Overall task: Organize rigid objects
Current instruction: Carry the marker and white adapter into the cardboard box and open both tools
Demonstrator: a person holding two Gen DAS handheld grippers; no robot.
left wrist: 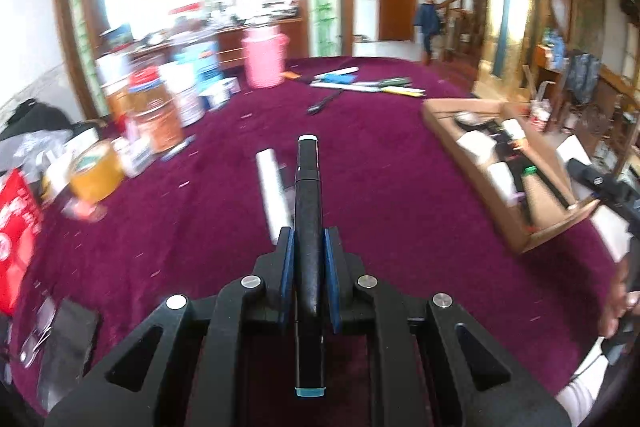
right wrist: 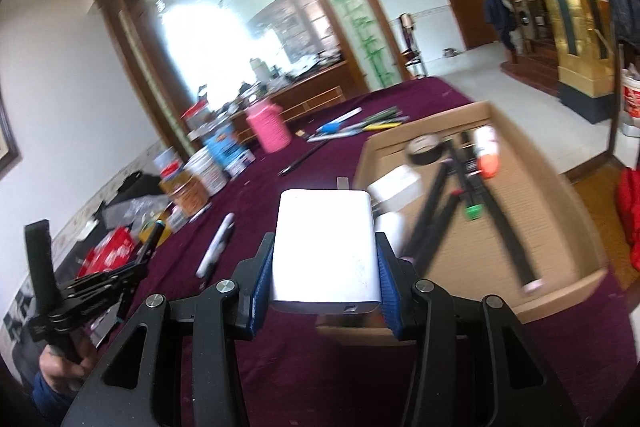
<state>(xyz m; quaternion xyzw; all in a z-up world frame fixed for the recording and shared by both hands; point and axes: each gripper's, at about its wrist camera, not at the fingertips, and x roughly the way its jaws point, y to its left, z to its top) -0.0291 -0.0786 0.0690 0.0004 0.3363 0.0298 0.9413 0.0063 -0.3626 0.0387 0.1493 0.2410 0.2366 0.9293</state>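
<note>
A black marker is clamped upright between the pads of the left tool, above the purple surface. The right tool grips a white power bank by its sides, just beside the cardboard box holding other items.

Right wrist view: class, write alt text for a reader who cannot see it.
The right tool grips a white power bank above a maroon tablecloth, near an open cardboard box holding tape and black rods. A white marker lies left; the left tool holds a black pen.
</note>
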